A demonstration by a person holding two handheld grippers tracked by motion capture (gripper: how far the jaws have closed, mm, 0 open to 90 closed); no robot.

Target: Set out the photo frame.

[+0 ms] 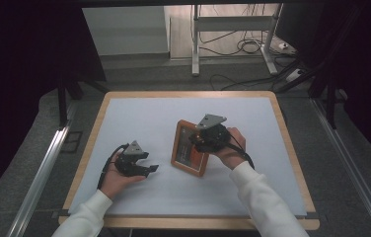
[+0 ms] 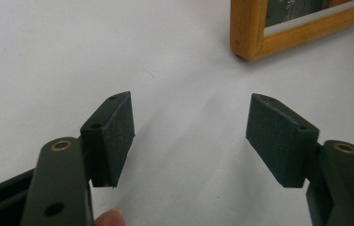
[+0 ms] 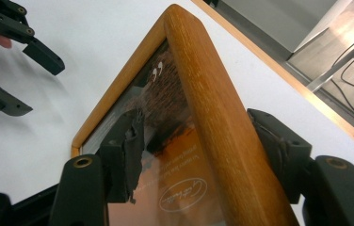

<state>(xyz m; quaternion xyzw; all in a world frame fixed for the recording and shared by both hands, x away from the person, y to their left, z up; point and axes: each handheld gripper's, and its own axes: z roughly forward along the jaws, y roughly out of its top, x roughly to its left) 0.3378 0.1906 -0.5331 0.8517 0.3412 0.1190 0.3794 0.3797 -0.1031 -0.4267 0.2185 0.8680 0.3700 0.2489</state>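
A: What's at the left of the surface (image 1: 139,111)?

B: The left hand-held gripper (image 1: 146,169), resting low over the white sheet in the person's left hand (image 1: 116,180). Its jaws are spread wide with nothing between them; in the left gripper view there is only bare white sheet between the two black pads (image 2: 114,136), and a fingertip shows at the bottom edge.

A: And the picture frame (image 1: 189,148)?

B: Near the middle of the surface, to the right of that gripper and apart from it. It has an orange-brown wooden border around a dark and orange print with some pale writing too small to read. In the high view it looks tipped up on one edge rather than flat. A corner of it shows at the top of the left gripper view.

A: Who has hold of it?

B: The right hand-held gripper (image 1: 199,139), held in the person's right hand (image 1: 232,145). In the right gripper view its jaws are closed on one side rail of the frame (image 3: 222,136), one pad against the glass face and the other on the rail's outer side.

A: Anything further right?

B: Bare white sheet, then the wooden rim of the surface.
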